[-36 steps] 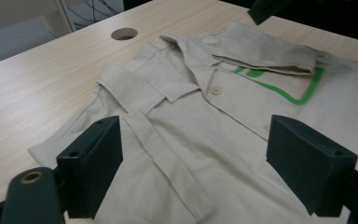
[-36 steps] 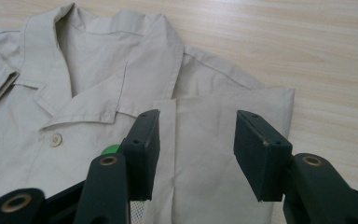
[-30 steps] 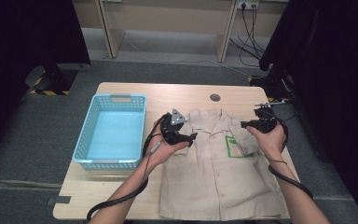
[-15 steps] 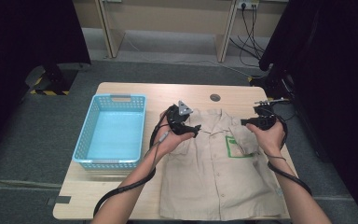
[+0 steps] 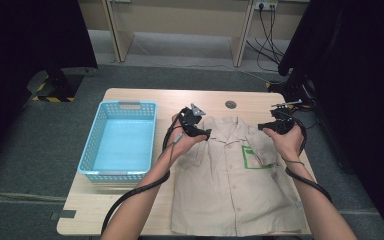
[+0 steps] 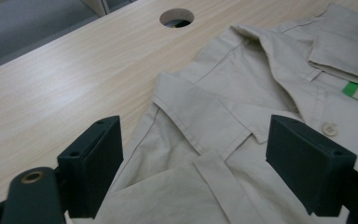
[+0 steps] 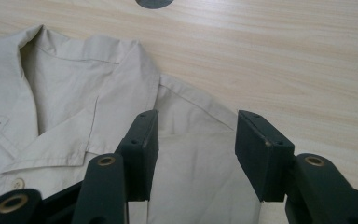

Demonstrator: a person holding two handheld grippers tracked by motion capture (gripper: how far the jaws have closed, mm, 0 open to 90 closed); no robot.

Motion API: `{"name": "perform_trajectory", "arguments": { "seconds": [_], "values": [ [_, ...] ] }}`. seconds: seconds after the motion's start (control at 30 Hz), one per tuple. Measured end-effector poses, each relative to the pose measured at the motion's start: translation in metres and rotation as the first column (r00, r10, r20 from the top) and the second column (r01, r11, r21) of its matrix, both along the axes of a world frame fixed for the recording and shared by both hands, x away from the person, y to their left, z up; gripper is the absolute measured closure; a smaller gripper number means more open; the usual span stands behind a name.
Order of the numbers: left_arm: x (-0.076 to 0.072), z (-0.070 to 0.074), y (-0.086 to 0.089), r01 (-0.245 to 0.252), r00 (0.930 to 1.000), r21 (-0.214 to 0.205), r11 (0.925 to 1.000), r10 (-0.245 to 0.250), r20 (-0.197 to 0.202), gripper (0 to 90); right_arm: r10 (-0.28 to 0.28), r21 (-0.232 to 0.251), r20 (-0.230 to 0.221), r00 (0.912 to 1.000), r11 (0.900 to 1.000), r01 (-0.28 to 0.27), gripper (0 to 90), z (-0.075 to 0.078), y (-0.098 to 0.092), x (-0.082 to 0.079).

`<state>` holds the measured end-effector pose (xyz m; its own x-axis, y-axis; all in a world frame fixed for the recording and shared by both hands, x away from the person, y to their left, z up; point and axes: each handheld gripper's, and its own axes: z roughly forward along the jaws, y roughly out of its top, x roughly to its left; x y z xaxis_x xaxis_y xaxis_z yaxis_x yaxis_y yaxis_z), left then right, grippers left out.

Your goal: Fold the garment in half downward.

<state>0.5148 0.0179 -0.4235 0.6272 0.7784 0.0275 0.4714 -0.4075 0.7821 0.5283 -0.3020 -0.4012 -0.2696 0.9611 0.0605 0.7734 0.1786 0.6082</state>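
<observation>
- Far left on the wooden surface [image 5: 145, 210]: blue plastic basket [image 5: 98, 145], nothing in it, well apart from both grippers.
- Just beside the basket, to its right: beige short-sleeved shirt [image 5: 230, 180] lying flat, front up and buttoned, collar toward the far edge, green patch [image 5: 252, 157] on the chest.
- Progress, judged from the lie of the cloth: both sleeves seemingly already turned in over the chest; body not yet folded, hem at full length near the front edge; no part of the shirt in the basket.
- Left: forearm reaching in from the bottom edge, left hand [image 5: 182, 142] raised, left gripper [image 5: 205, 134] over the shirt's left shoulder beside the collar, pointing forward and somewhat down.
- In the left gripper view: fingers [image 6: 95, 163] wide apart, collar and folded sleeve between and beyond them, no cloth pinched.
- Centre, past the collar: round cable hole [image 5: 230, 104] in the surface.
- Right: right hand [image 5: 285, 142] up at the shirt's right shoulder, right gripper [image 5: 266, 126] aimed inward across the shoulder seam.
- In the right gripper view: fingers [image 7: 142, 149] apart at a middling gap, straddling the shoulder and sleeve fold, pads seemingly not pressing on the fabric.
- Likely step in hand: taking both shoulders for the next fold of the body.
</observation>
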Motion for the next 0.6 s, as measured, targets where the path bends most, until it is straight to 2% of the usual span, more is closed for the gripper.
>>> {"name": "perform_trajectory", "arguments": {
  "seconds": [0.13, 0.37, 0.43, 0.5, 0.6],
  "values": [
    [0.011, -0.004, -0.003, -0.021, 0.9996, 0.047, 0.9987, 0.022, -0.015, 18.7, -0.008, -0.003, -0.015, 0.9999, 1.0000, 0.008, 50.3, -0.006, -0.001, 0.008],
    [0.026, -0.011, -0.007, -0.044, 0.9982, 0.094, 0.9945, 0.048, -0.037, 20.6, -0.004, -0.022, -0.032, 0.9995, 0.9998, 0.004, 50.3, -0.015, 0.002, 0.019],
    [0.028, -0.012, -0.008, -0.049, 0.9977, 0.093, 0.9945, 0.053, -0.043, 21.0, -0.007, -0.025, -0.035, 0.9994, 0.9997, 0.006, 50.3, -0.016, 0.003, 0.020],
    [0.034, -0.018, -0.010, -0.054, 0.9966, 0.130, 0.9901, 0.061, -0.055, 21.0, -0.007, -0.029, -0.048, 0.9988, 0.9995, 0.006, 50.3, -0.021, 0.005, 0.024],
    [0.039, -0.022, -0.010, -0.065, 0.9949, 0.143, 0.9875, 0.076, -0.067, 21.1, -0.001, -0.043, -0.056, 0.9984, 0.9991, -0.002, 50.2, -0.024, 0.007, 0.027]
  ]
}}
